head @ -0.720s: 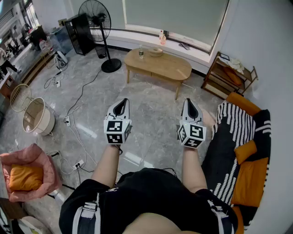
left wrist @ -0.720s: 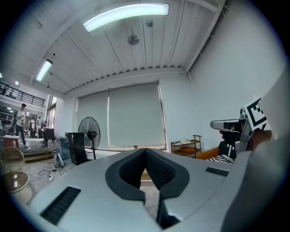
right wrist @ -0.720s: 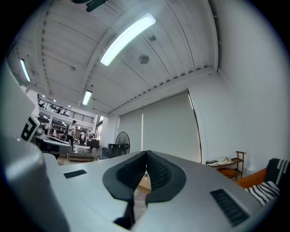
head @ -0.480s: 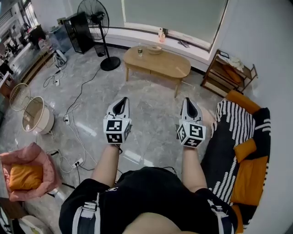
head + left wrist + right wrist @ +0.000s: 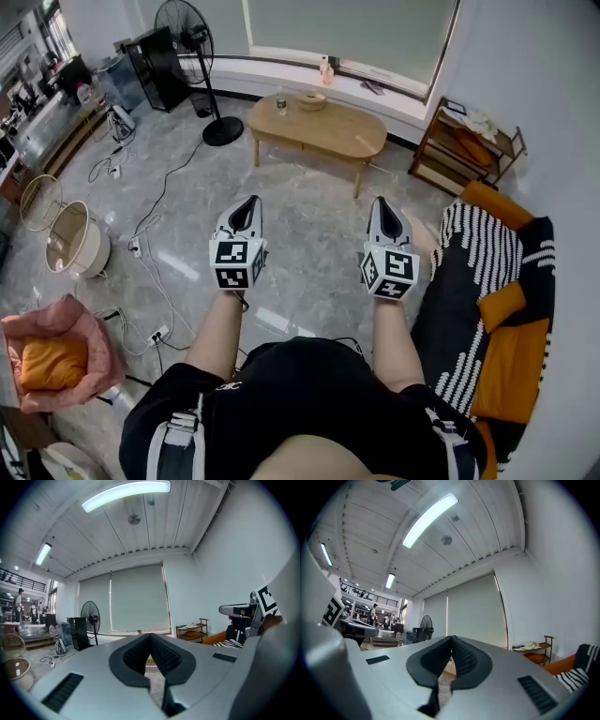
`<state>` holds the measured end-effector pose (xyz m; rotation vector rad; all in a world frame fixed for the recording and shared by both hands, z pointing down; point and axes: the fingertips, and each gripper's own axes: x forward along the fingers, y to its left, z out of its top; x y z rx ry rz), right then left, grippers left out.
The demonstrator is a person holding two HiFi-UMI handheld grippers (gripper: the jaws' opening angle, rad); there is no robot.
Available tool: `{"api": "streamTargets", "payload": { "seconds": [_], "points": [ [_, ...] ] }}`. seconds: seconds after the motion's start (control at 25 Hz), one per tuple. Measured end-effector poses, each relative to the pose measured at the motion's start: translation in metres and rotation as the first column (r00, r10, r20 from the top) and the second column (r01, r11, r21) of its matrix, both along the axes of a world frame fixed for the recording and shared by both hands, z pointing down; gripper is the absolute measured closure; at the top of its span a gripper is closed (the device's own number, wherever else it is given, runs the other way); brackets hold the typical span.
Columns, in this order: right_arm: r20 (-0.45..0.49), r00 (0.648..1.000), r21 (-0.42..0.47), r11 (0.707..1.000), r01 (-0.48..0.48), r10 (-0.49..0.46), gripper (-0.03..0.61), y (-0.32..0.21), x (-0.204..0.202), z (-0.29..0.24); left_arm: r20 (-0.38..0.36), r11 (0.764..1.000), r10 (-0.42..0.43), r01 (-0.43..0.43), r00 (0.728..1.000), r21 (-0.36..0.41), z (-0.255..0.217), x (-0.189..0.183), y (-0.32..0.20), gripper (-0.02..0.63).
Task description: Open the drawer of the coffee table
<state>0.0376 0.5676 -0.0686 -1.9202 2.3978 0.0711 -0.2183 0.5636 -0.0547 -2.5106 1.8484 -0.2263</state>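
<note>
The oval wooden coffee table [image 5: 323,131] stands across the room near the window, with small items on its top; a drawer front on it cannot be made out at this distance. My left gripper [image 5: 247,203] and my right gripper [image 5: 383,203] are held side by side at waist height, well short of the table, both pointing toward it. Both are shut with nothing between their tips. In the left gripper view the black pads [image 5: 159,654] meet at the tip, and a sliver of the table shows behind them. The right gripper view shows its pads [image 5: 461,658] touching too.
A standing fan [image 5: 200,66] is left of the table, with cables [image 5: 155,220] trailing over the marble floor. A wooden shelf [image 5: 466,150] and a striped sofa with orange cushions [image 5: 502,309] line the right side. Round baskets [image 5: 70,239] and a pink seat [image 5: 52,352] sit at left.
The view has crept slightly toward the table; both grippers keep the same shut pose, side by side.
</note>
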Motion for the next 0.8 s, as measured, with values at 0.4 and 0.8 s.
{"api": "streamTargets", "payload": {
  "seconds": [0.4,0.8],
  "points": [
    [0.005,1.0,0.006,1.0,0.009,-0.009,0.563,-0.015,0.046,0.005,0.027,1.0,0.003,-0.004,1.0,0.011,0.003,0.052,-0.011,0.594],
    [-0.01,1.0,0.005,1.0,0.0,0.0,0.563,-0.069,0.053,0.02,0.042,0.998,0.049,-0.051,0.998,0.027,0.024,0.081,-0.071,0.594]
  ]
}}
